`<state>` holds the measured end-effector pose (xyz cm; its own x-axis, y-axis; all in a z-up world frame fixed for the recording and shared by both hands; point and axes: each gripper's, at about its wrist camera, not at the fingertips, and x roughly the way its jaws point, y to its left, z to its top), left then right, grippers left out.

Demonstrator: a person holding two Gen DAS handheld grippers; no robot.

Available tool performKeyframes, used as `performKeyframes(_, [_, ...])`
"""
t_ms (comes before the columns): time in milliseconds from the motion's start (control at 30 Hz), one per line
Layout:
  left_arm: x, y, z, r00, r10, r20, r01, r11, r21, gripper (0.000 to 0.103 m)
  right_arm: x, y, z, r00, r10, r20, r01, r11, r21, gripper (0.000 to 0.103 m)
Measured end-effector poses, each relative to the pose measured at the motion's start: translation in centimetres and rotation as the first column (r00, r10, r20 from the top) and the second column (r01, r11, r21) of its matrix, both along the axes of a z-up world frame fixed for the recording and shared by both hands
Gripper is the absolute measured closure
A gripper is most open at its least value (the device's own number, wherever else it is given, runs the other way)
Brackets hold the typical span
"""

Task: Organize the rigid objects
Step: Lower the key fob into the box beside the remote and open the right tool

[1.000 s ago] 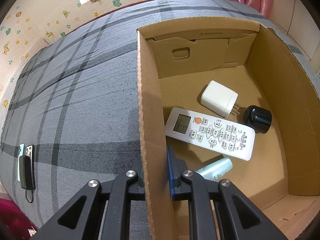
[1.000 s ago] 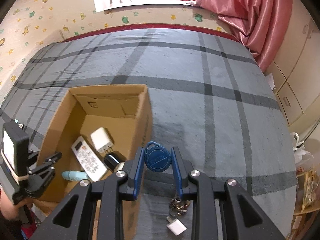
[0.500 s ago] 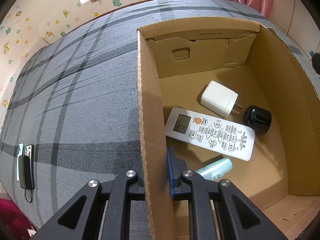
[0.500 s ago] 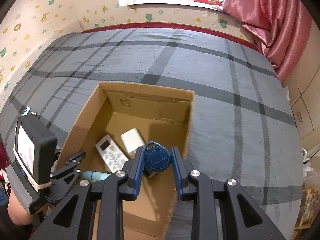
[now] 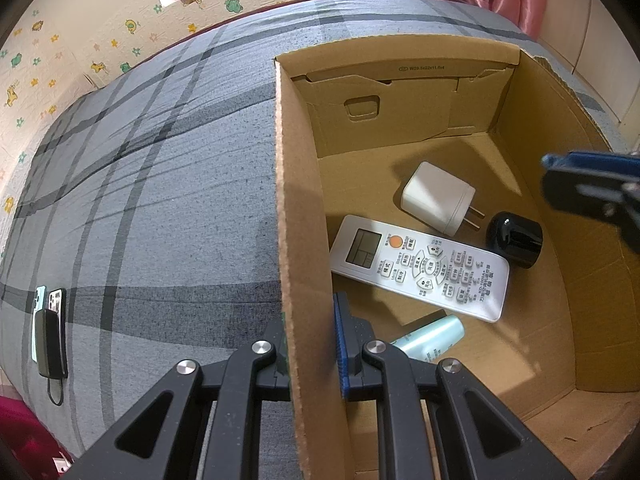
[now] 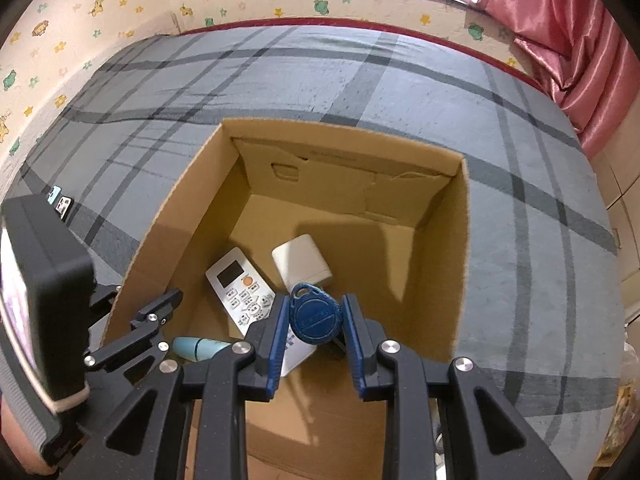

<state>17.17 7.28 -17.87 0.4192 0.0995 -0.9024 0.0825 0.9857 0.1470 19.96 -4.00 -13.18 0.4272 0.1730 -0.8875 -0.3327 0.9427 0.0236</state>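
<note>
A: Where's the key fob (image 6: 315, 314)?

B: Clamped between the two blue pads of the right gripper (image 6: 315, 326), hanging over the open cardboard box (image 6: 464, 240), above the near end of the remote (image 6: 248, 290) and just this side of the white charger (image 6: 301, 263).

A: And the left gripper (image 5: 310, 344)?

B: Closed on the box's left wall, one finger outside, one inside, pinning it on the bed (image 6: 400, 76).

A: What else is in there?

B: A black cap (image 5: 514, 238) next to the charger's prongs, and a pale blue tube (image 5: 430, 340) toward the near wall.

A: So what could go wrong?

B: I'd guess three things. Dropped from this height, the fob may bounce off the hard remote and skid under it. Whatever hangs below the fob is hidden by the fingers; anything dangling there could snag a pad as the fingers part. And if the left hand loosens, the light box might shift on the soft bed.
</note>
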Motion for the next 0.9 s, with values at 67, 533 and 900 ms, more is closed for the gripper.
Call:
performKeyframes(67, [0.0,-0.1,0.0,1.000,0.000,0.000,0.000,1.000,0.000,0.088,0.3,0.3,-0.7,1.000,0.000,-0.013,0.000,1.000,-0.010,0.075])
performKeyframes(533, [-0.2,-0.2,0.0,1.000,-0.002,0.003,0.002,1.000,0.002,0.088,1.7,1.2,-5.4,0.991,-0.002,-0.133,-0.001,1.000,-0.027,0.075])
performKeyframes(900, [-0.2,-0.3,0.1,1.000,-0.001,0.001,0.001,1.000,0.003,0.088,1.7,1.3,-5.5,0.991,0.001,-0.135,-0.005,1.000,-0.029,0.074])
